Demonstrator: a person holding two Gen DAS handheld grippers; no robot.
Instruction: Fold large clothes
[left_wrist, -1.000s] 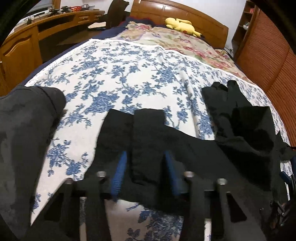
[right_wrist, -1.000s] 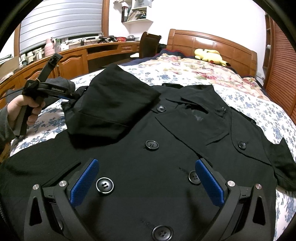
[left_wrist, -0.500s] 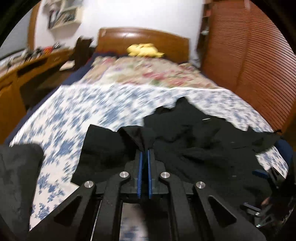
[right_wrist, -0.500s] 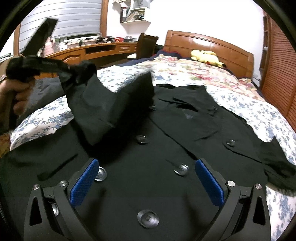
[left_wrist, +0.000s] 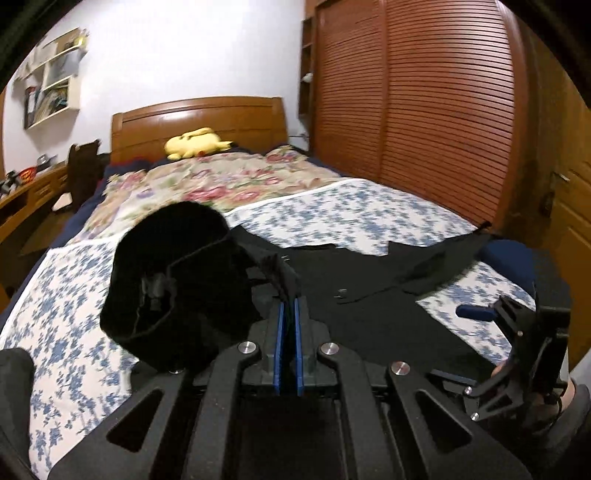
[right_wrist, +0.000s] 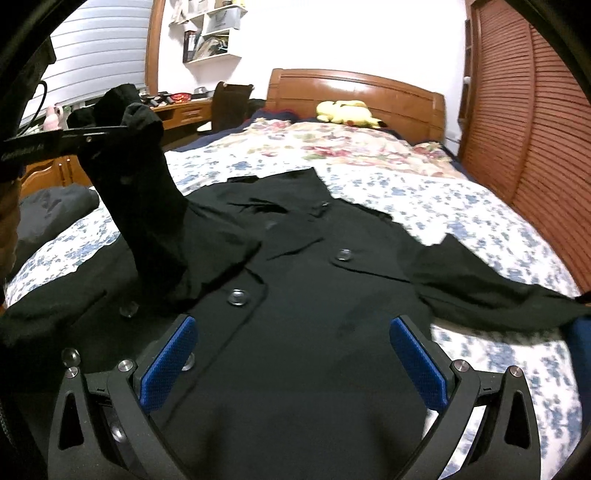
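Observation:
A large black buttoned coat (right_wrist: 295, 280) lies face up on the bed's blue-flowered sheet (right_wrist: 424, 199). My left gripper (left_wrist: 289, 306) is shut on the coat's left sleeve (left_wrist: 177, 280) and holds its cuff up in the air; in the right wrist view it shows at the upper left (right_wrist: 122, 127) with the sleeve (right_wrist: 147, 206) hanging from it. My right gripper (right_wrist: 295, 354) is open and empty, hovering over the coat's lower front; it also shows in the left wrist view (left_wrist: 480, 314). The other sleeve (right_wrist: 491, 288) lies spread to the right.
A dark garment (right_wrist: 55, 210) lies bunched at the bed's left edge. A floral quilt (right_wrist: 343, 147) and yellow plush toy (right_wrist: 347, 110) lie by the wooden headboard (right_wrist: 354, 88). A slatted wardrobe (right_wrist: 532, 118) stands right, a wooden desk (right_wrist: 177, 107) left.
My left gripper closed on the left sleeve, lifted it off the coat and swung it up and toward the right. My right gripper stayed open and moved slightly toward the hem.

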